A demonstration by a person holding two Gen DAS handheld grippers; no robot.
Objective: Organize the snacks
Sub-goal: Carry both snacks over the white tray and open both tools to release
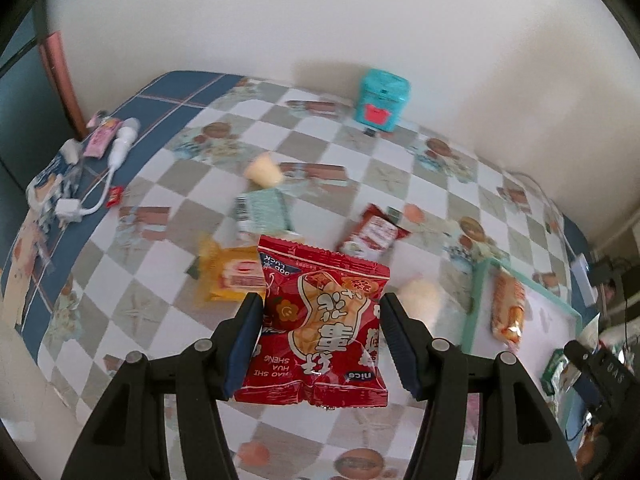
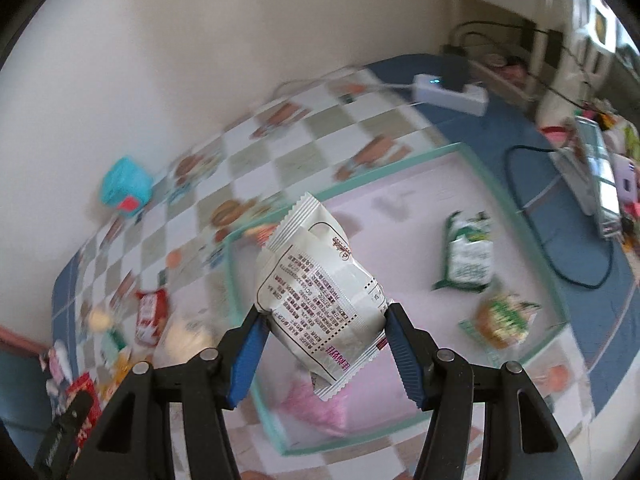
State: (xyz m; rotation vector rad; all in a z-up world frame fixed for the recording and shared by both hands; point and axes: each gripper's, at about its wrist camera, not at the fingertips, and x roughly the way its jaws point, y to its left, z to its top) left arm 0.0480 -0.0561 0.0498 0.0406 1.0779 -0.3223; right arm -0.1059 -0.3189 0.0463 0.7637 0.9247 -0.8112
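My left gripper (image 1: pixel 320 316) is shut on a red peanut snack packet (image 1: pixel 320 328) and holds it above the checkered tablecloth. My right gripper (image 2: pixel 324 320) is shut on a white snack packet (image 2: pixel 320 288) and holds it over the near left corner of the pink tray with a green rim (image 2: pixel 400 168). In the tray lie a green packet (image 2: pixel 466 254), a green and yellow packet (image 2: pixel 504 320) and a pink packet (image 2: pixel 316 404). In the left wrist view the tray (image 1: pixel 478 300) is at the right with an orange packet (image 1: pixel 508 304) in it.
Loose snacks lie on the cloth: a yellow packet (image 1: pixel 228 276), a teal packet (image 1: pixel 262 210), a red packet (image 1: pixel 374 236), a cream jelly cup (image 1: pixel 264 170). A teal box (image 1: pixel 382 100) stands by the wall. A white charger and cable (image 1: pixel 80 204) lie left. A white power strip (image 2: pixel 450 94) lies far right.
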